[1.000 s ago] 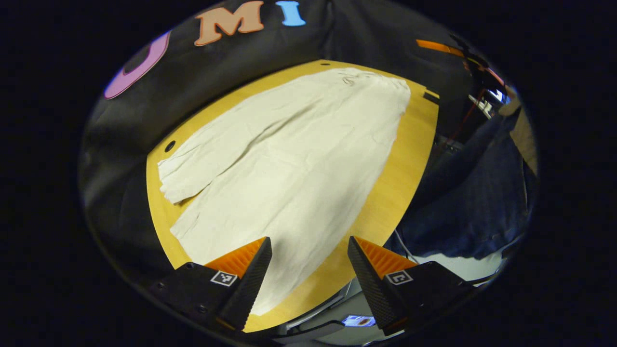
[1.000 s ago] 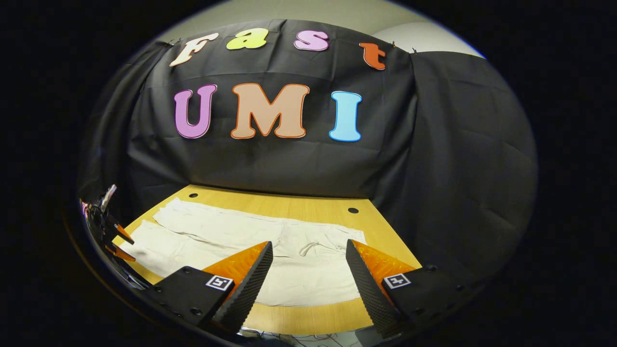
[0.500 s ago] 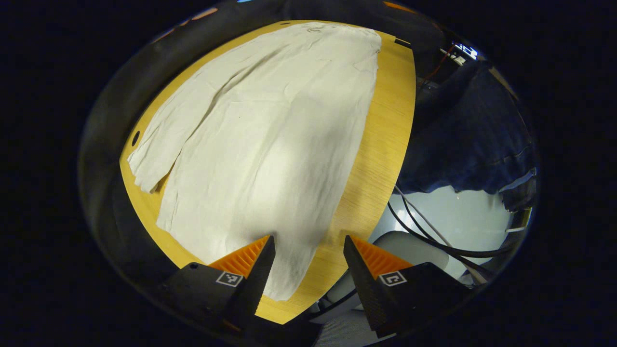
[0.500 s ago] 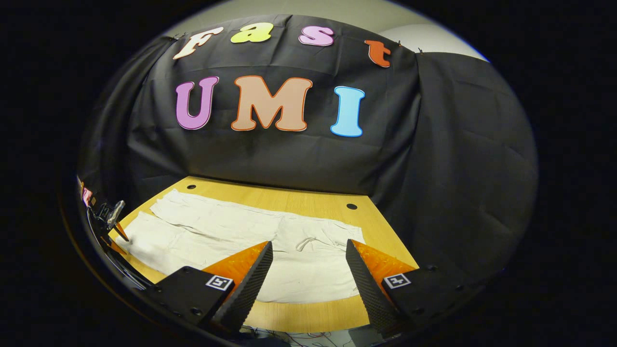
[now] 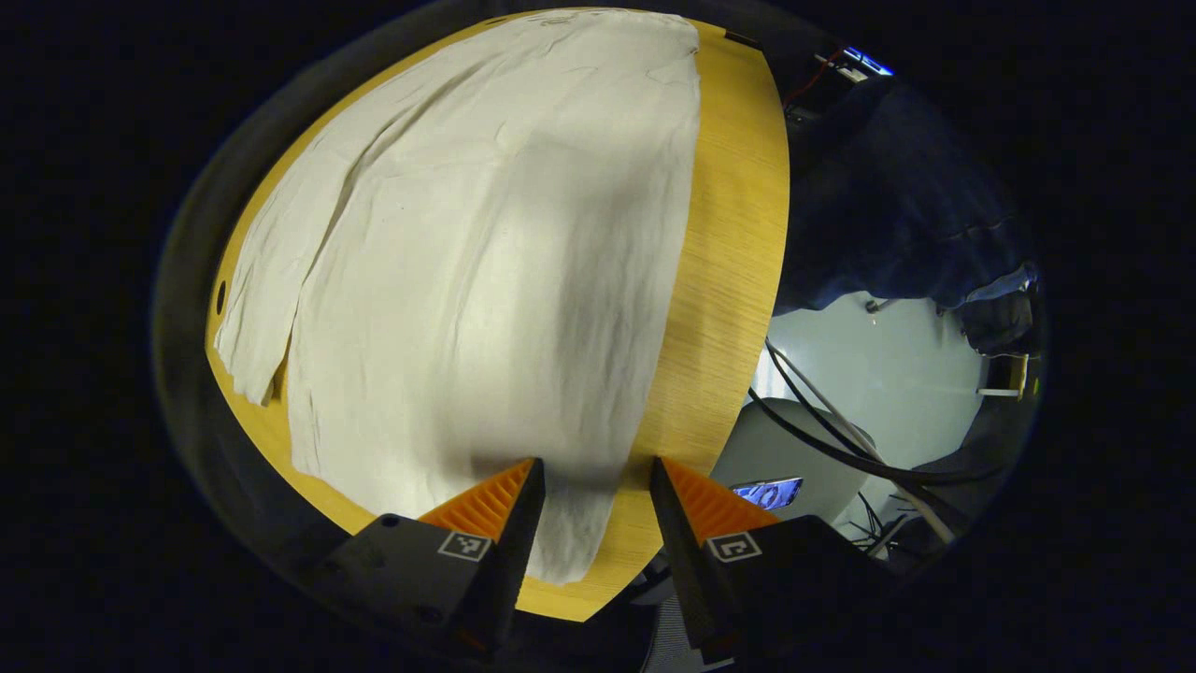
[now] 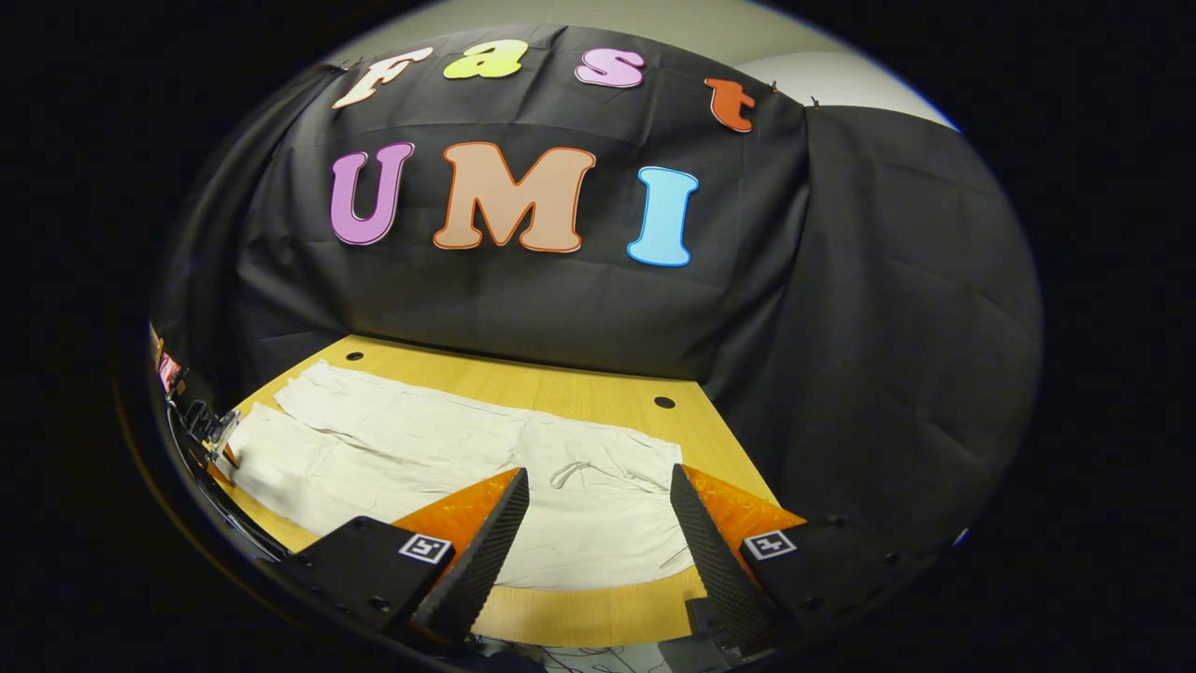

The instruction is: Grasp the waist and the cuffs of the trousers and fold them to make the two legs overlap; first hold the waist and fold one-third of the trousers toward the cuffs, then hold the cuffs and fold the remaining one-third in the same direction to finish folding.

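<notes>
trousers [image 5: 467,280] flat, near edge perhaps graspable

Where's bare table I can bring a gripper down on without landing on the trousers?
Bare table runs between the trousers and the near edge, and between them and the booth wall. In the left gripper view the near strip narrows toward the cuffs. The middle is all cloth.

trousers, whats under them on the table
The cream cloth trousers lie spread flat on the yellow wooden table, whose bare top shows around them. Whatever lies beneath the cloth is covered. Both grippers hover open above.
</notes>
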Tool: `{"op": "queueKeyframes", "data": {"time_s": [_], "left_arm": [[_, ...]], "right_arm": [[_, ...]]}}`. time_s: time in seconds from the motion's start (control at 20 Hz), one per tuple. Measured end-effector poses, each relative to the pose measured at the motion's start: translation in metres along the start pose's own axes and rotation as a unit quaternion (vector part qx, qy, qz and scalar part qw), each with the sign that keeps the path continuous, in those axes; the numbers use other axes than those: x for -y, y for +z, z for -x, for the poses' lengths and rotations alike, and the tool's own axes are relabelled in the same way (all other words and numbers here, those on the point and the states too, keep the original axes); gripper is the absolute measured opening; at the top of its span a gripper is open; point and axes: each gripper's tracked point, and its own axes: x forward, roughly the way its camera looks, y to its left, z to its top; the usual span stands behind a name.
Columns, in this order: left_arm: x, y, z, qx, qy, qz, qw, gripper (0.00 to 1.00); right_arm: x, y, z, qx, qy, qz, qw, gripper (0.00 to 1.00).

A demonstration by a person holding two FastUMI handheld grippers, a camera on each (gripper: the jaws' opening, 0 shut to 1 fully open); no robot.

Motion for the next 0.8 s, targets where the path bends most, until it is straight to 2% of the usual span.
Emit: {"op": "queueKeyframes", "data": {"time_s": [0.15,0.3,0.35,0.4,0.5,0.55,0.6,0.7,0.8], "left_arm": [[-0.002,0.000,-0.002,-0.011,0.001,-0.003,1.000,0.64],[-0.009,0.000,0.000,-0.029,0.004,-0.002,1.000,0.53],[-0.011,0.002,0.001,-0.030,0.004,0.002,1.000,0.41],[-0.014,0.002,0.002,-0.031,0.006,0.006,0.999,0.36],[-0.019,0.002,0.001,-0.030,0.008,0.013,0.999,0.20],[-0.022,0.003,0.001,-0.029,0.009,0.016,0.999,0.10],[-0.024,0.004,0.001,-0.029,0.008,0.015,0.999,0.05],[-0.023,0.003,0.001,-0.028,0.004,0.012,1.000,0.00],[-0.023,0.003,0.001,-0.029,0.001,0.013,1.000,0.00]], "right_arm": [[0.001,-0.001,0.000,-0.004,0.000,0.002,1.000,0.98],[0.002,-0.003,-0.001,-0.011,0.004,0.008,1.000,0.97],[0.003,-0.004,-0.002,-0.013,0.004,0.012,1.000,0.97],[0.006,-0.006,-0.005,-0.014,0.003,0.017,1.000,0.98],[0.010,-0.008,-0.007,-0.017,0.004,0.031,0.999,0.98],[0.016,-0.011,-0.010,-0.022,0.003,0.048,0.999,0.98],[0.020,-0.017,-0.012,-0.028,0.003,0.065,0.997,0.98],[0.027,-0.028,-0.018,-0.039,0.004,0.122,0.992,0.98],[0.033,-0.038,-0.021,-0.047,0.015,0.202,0.978,0.98]]}}
